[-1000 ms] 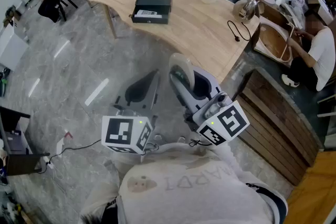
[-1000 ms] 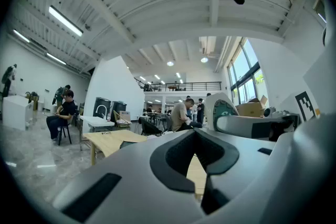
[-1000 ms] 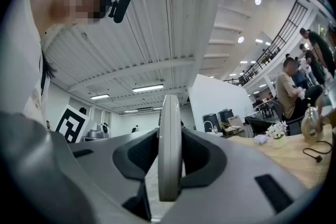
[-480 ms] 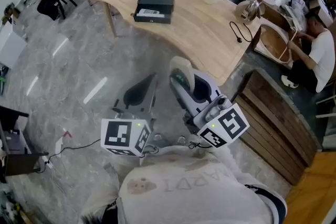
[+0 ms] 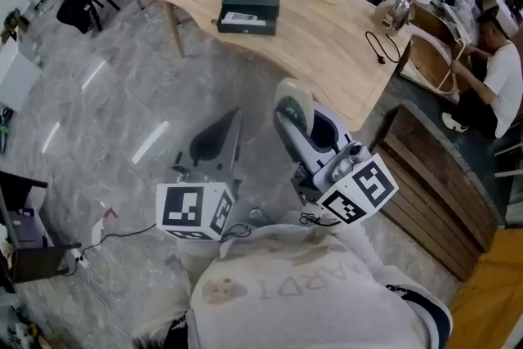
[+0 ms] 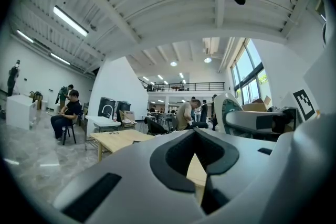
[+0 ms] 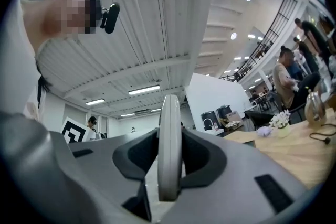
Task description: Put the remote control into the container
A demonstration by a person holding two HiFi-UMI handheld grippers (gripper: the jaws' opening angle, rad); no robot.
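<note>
Two grippers, left gripper (image 5: 219, 136) and right gripper (image 5: 294, 109), jaws pressed together, empty. One table (image 5: 319, 45): one black container (image 5: 250, 1), one remote control (image 5: 239, 17), one cable (image 5: 377, 46).

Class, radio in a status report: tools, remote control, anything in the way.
Status: right tool shut on remote control; left tool shut, empty. The container sits on table ahead, not yet reached. Nothing seen blocking.
</note>
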